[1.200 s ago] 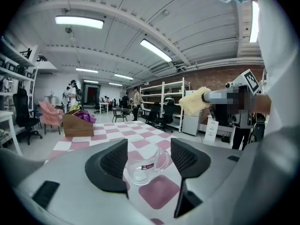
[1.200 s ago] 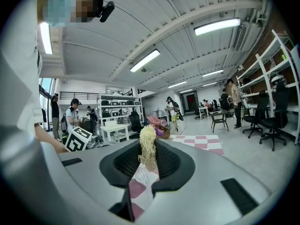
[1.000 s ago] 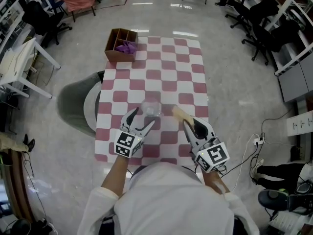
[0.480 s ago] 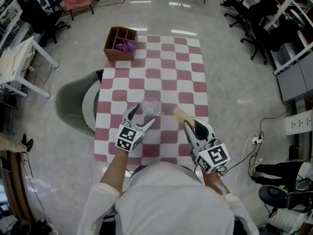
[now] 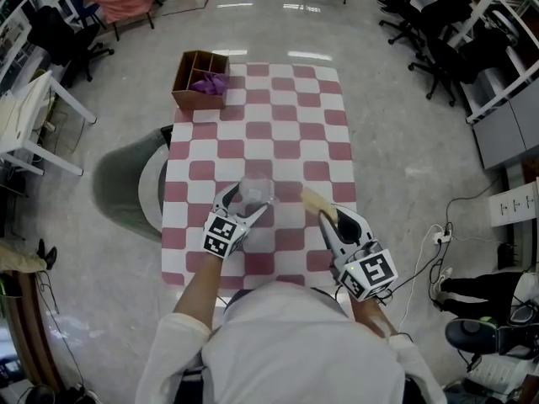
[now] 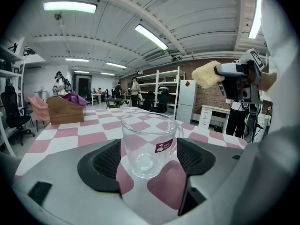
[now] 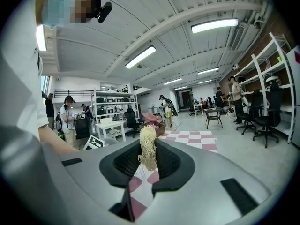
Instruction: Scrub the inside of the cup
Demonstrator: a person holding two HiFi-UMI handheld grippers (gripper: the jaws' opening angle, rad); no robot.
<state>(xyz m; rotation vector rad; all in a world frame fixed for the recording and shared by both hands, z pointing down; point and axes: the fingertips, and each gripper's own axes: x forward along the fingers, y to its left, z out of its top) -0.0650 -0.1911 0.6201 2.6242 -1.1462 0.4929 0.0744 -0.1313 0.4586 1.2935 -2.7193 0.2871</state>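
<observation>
Quick rundown of the setup: the clear glass cup (image 6: 149, 144) stands upright on the red/white checkered table (image 5: 286, 124), near the edge closest to the person, handle on its right in the left gripper view and a small red logo on the side. It looks empty.

Left gripper (image 6: 149, 159) has its jaws spread wide. They've just been opening, and the cup sits right between them. The pads (image 6: 105, 161) are just beside the glass on both sides, but afaict they aren't squeezing it, and the cup's base is on the table.

Right gripper (image 7: 148, 162) is clamped on a pale yellow scrubber (image 7: 147, 146), a fibrous thing that sticks out past the jaw tips. In the head view the scrubber is up off the cloth, just to the right of the cup and not touching it. It isn't inside the cup yet.

Other stuff: a brown wooden box (image 5: 202, 81) w/ compartments sits on the far left corner of the table, w/ something purple (image 5: 210, 83) in one of them. Can't tell what it is tbh.
</observation>
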